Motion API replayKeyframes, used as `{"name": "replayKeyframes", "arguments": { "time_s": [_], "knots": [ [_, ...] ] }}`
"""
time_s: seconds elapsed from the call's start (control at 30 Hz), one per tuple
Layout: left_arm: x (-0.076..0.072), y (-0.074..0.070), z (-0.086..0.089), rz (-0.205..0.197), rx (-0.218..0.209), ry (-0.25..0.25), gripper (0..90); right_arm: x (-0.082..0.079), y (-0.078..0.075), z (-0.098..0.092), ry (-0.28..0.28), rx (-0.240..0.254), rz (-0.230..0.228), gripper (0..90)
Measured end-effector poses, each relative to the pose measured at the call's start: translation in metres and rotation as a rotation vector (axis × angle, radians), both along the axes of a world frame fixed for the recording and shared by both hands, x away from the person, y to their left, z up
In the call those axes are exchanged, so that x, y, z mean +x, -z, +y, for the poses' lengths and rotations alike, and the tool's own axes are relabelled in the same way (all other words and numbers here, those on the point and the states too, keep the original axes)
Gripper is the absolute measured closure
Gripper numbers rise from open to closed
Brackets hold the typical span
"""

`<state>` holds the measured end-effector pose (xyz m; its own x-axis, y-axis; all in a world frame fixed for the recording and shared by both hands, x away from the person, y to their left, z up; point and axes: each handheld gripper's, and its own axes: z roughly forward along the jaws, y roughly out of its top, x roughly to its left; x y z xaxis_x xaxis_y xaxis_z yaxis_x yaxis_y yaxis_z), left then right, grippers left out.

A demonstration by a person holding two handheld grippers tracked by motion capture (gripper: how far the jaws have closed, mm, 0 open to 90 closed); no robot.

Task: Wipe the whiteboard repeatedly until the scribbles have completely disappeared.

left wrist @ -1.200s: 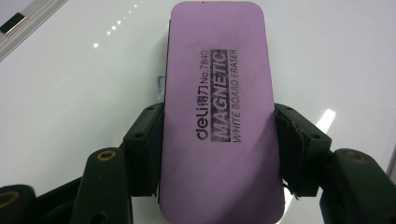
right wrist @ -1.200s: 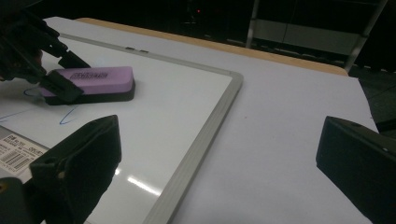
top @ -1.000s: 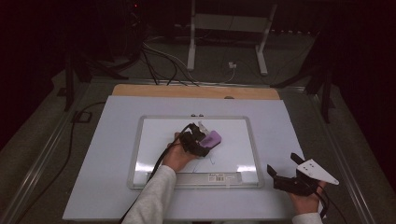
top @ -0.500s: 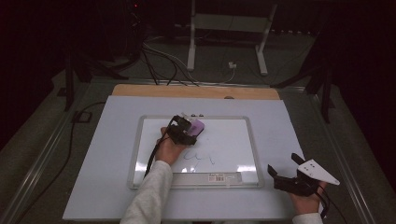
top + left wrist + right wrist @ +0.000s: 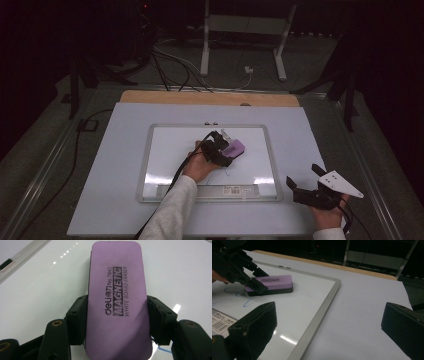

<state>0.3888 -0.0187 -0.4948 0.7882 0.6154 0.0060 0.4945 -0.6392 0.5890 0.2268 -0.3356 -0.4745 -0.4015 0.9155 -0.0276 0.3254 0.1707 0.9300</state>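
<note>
A purple magnetic whiteboard eraser [image 5: 117, 297] lies flat on the whiteboard [image 5: 165, 150], and my left gripper [image 5: 225, 151] is shut on its two long sides. In the high view the eraser [image 5: 234, 147] sits near the board's middle, slightly right. From the right gripper view the eraser [image 5: 272, 283] rests on the board beside blue pen strokes [image 5: 237, 291]. My right gripper [image 5: 305, 184] stands open over the white table cover at the front right, off the board, nothing between its jaws.
The whiteboard's grey frame [image 5: 322, 312] runs diagonally ahead of my right gripper. A barcode label [image 5: 233, 190] sits on the board's front tray. A white cover [image 5: 110, 165] lies over the table, with a wooden edge [image 5: 210, 97] at the back. Cables [image 5: 175, 65] lie on the floor beyond.
My left gripper, holding the eraser, slid left across the board and has now come back to the right. The right gripper has stayed still.
</note>
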Motion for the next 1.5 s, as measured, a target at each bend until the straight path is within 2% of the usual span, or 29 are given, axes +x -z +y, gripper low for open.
{"name": "replayKeyframes", "arguments": {
  "time_s": [0.17,0.3,0.47,0.6,0.7,0.8,0.97,1.07,1.17,1.37,1.5],
  "knots": [
    [0.015,0.0,0.018,-0.003,0.004,-0.143,41.9,-0.001,0.0,-0.002,0.003,0.001,-0.001,0.4],
    [0.022,0.0,0.038,0.0,0.013,-0.214,41.9,-0.001,0.0,-0.004,0.008,0.003,0.0,0.4],
    [0.024,0.0,0.059,0.003,0.012,-0.26,41.9,-0.002,0.0,-0.004,0.011,0.002,0.001,0.5],
    [0.021,0.001,0.06,-0.003,0.011,-0.253,41.9,-0.002,0.0,-0.002,0.008,0.0,0.002,0.5],
    [0.015,0.0,0.055,0.003,0.005,-0.197,41.9,-0.001,0.0,-0.002,0.006,-0.001,0.002,0.5],
    [0.001,0.0,0.051,0.004,0.002,-0.124,41.9,-0.001,0.0,-0.002,0.007,-0.001,0.002,0.4],
    [-0.024,0.0,0.056,0.007,-0.009,-0.067,41.9,-0.002,0.0,-0.004,0.013,0.002,0.003,0.5],
    [-0.037,0.0,0.059,0.0,0.0,-0.024,41.9,-0.001,0.001,-0.002,0.007,-0.002,0.003,0.5],
    [-0.04,0.0,0.07,-0.003,-0.003,-0.055,41.9,-0.002,0.0,0.0,0.006,-0.003,0.002,0.5],
    [-0.025,0.001,0.099,-0.004,-0.003,-0.206,41.9,-0.002,0.0,-0.003,0.013,0.003,0.002,0.5],
    [-0.016,0.0,0.101,-0.001,0.009,-0.244,41.9,-0.002,0.0,-0.002,0.011,-0.002,0.004,0.5]
  ]
}}
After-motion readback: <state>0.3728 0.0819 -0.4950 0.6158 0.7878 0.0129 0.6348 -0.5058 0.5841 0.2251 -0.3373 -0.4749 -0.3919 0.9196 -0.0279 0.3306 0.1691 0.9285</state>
